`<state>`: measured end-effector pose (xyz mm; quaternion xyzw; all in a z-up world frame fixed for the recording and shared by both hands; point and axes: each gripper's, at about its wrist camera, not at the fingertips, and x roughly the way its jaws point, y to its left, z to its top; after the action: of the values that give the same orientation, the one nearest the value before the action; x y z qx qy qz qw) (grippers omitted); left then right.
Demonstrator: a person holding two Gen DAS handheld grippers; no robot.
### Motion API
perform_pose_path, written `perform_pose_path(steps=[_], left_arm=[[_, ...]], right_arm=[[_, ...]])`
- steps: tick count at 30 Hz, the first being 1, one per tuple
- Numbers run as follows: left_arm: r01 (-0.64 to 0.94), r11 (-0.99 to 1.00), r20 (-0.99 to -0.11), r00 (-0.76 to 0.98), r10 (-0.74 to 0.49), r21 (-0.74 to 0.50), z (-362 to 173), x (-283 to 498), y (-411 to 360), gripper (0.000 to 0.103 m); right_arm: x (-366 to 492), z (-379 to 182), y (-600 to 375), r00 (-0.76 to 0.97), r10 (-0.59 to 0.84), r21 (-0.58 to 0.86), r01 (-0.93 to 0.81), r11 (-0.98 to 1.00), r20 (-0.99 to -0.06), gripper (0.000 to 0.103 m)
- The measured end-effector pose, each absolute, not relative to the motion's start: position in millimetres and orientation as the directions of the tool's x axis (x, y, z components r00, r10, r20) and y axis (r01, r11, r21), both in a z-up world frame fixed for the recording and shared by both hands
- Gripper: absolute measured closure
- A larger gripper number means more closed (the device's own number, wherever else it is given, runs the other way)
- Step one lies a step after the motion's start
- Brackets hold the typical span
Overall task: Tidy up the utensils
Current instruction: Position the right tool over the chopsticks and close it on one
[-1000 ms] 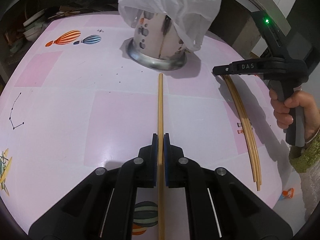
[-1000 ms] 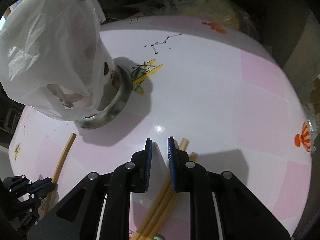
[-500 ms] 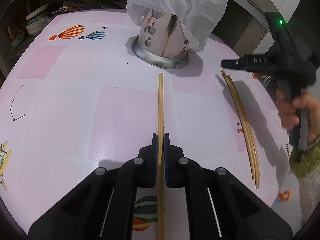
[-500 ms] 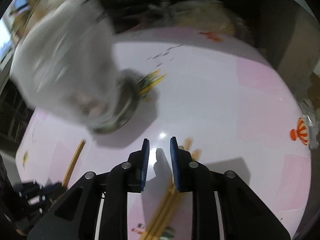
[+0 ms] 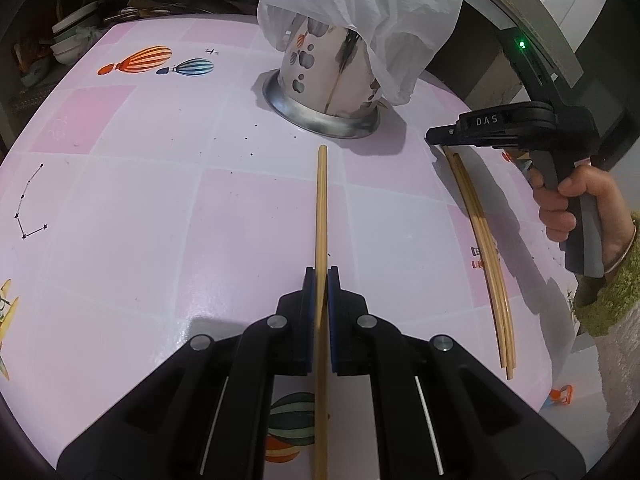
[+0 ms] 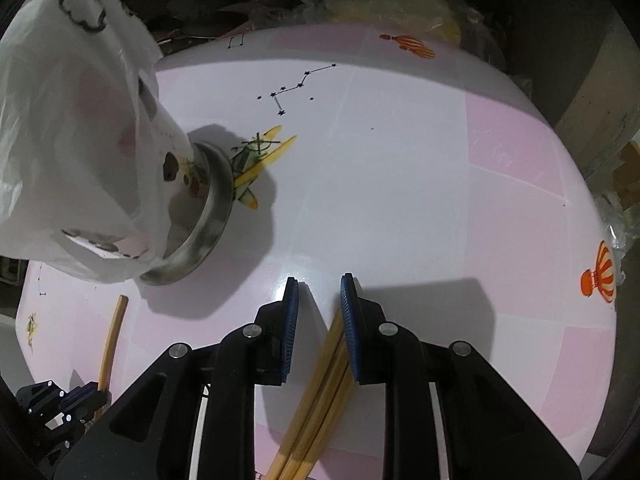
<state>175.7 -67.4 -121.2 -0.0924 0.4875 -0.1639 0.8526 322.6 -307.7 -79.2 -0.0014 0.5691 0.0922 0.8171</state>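
**Chopsticks not yet in the holder**

A pink-and-white checked tabletop (image 5: 160, 208) printed with hot-air balloons and star lines carries everything. Nearest, the left gripper (image 5: 321, 280) has its fingers clamped on a single pale wooden chopstick (image 5: 321, 200) pointing at the holder. To its right, the right gripper (image 6: 316, 312) stands over a bundle of wooden chopsticks (image 5: 486, 248), fingers apart, nothing gripped. Farther off stands the steel-based, printed utensil holder (image 5: 328, 80), draped with a white plastic bag (image 5: 360, 8). No chopstick appears placed in it, so the sorting seems barely begun. The right gripper's body reads "DAS".
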Motion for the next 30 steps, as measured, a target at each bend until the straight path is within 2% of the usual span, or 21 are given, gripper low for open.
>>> perform_pose_path(steps=[13, 20, 26, 30], left_arm=[[0.190, 0.932, -0.802, 0.475, -0.364, -0.310, -121.0, 174.5, -68.5, 0.098], [0.187, 0.932, -0.803, 0.473, -0.363, -0.311, -120.1, 175.0, -68.1, 0.098], [0.184, 0.932, -0.802, 0.475, -0.363, -0.313, -120.1, 175.2, -68.1, 0.098], [0.185, 0.933, -0.802, 0.475, -0.361, -0.310, -120.3, 175.3, -68.2, 0.098]], right_arm=[[280.4, -83.3, -273.7, 0.258, 0.369, 0.311, -0.238, 0.920, -0.893, 0.081], [247.8, -63.8, -292.1, 0.337, 0.384, 0.329, -0.210, 0.921, -0.860, 0.081], [222.9, -71.6, -323.0, 0.357, 0.428, 0.408, -0.132, 0.903, -0.830, 0.081], [208.4, -75.4, -329.1, 0.360, 0.424, 0.412, -0.113, 0.904, -0.831, 0.081]])
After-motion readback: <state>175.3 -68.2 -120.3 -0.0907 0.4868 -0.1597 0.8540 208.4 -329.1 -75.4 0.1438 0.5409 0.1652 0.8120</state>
